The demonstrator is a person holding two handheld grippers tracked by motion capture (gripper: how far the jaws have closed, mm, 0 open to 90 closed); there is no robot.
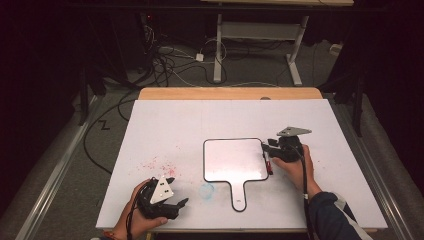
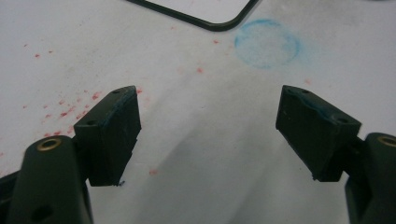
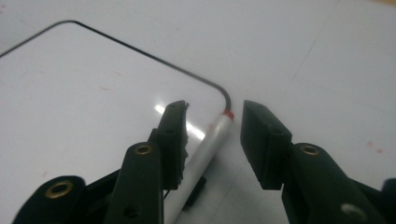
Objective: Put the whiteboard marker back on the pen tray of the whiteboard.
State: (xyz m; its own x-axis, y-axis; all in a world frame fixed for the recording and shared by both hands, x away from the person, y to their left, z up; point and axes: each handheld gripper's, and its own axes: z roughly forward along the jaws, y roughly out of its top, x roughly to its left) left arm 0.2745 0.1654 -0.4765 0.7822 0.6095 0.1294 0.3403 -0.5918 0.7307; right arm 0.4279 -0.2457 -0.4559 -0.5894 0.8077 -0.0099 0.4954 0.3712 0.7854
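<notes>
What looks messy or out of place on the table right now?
Red specks and a smudged blue ring stain the white table left of the small whiteboard. The marker lies across its edge.

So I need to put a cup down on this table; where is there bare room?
The far strip of the table, beyond the whiteboard paddle, is bare, as is its far right corner. Crowded: the paddle's right edge, where the right gripper stands over the marker, and the near left, by the left gripper and the smudges.
</notes>
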